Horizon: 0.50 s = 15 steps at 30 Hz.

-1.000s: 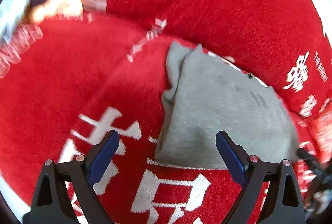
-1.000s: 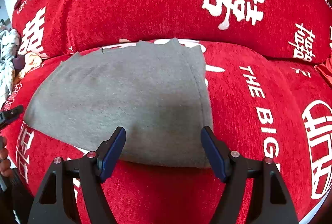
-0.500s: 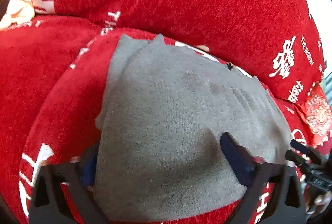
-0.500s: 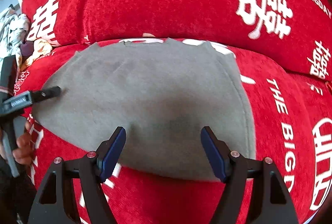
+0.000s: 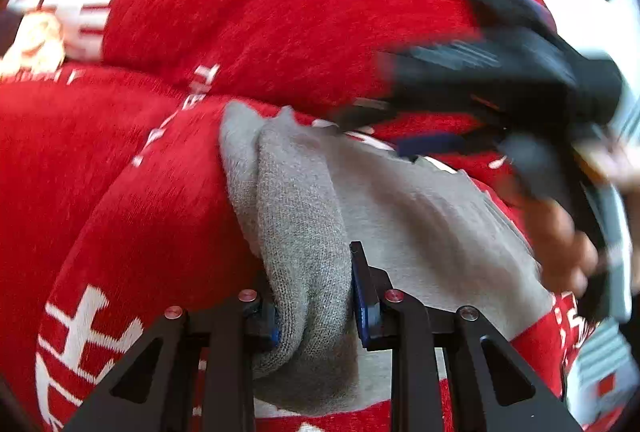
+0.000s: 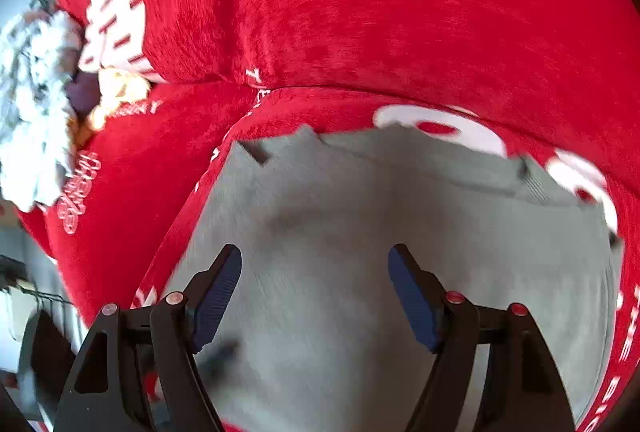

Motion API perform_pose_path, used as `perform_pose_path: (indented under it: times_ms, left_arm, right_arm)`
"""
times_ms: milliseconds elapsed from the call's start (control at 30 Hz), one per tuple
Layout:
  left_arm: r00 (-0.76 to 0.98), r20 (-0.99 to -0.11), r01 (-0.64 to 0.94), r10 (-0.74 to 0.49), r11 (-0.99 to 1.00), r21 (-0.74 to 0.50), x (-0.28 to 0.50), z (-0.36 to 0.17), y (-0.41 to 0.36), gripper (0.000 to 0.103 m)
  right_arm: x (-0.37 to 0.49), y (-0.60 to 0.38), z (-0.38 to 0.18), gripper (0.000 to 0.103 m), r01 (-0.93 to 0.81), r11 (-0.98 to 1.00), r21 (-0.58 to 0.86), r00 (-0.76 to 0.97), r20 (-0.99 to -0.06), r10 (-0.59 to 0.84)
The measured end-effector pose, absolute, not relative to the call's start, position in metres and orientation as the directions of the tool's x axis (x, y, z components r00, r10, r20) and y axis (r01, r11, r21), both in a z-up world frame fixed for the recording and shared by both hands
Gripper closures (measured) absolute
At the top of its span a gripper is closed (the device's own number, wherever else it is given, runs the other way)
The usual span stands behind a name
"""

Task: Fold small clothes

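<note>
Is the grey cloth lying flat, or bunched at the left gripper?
Bunched: the grey cloth rises in a ridge pinched inside the left gripper.

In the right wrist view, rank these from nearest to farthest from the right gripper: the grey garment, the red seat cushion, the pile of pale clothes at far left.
1. grey garment, lying spread right under the open right gripper.
2. red seat cushion, beneath and left of the garment.
3. pile of pale clothes, at the far left edge.

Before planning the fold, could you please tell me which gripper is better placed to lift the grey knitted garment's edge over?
Left: the left gripper has just closed on the grey knitted garment; the right gripper hovers open above it.
</note>
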<state>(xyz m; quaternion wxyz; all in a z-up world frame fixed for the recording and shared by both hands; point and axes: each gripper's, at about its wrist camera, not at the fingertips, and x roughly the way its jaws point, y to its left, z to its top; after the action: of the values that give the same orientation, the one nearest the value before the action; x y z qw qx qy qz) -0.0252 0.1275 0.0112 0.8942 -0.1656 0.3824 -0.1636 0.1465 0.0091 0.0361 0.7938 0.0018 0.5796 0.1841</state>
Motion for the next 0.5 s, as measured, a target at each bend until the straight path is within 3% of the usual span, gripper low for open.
perform_pose_path:
  times_ms: [300, 500]
  left_arm:
    - [0.662, -0.649, 0.178, -0.374, 0.920, -0.348, -0.025, 0.015, 0.114, 0.076]
    - [0.650, -0.657, 0.163, -0.381, 0.915, -0.369, -0.024, 0.011, 0.120, 0.076]
  right_arm:
    - [0.186, 0.072, 0.014, 0.024, -0.293, 0.936, 0.193, 0.102, -0.967, 0.231]
    - [0.185, 0.124, -0.016, 0.022, -0.427, 0.904, 0.005, 0.047, -0.998, 0.028]
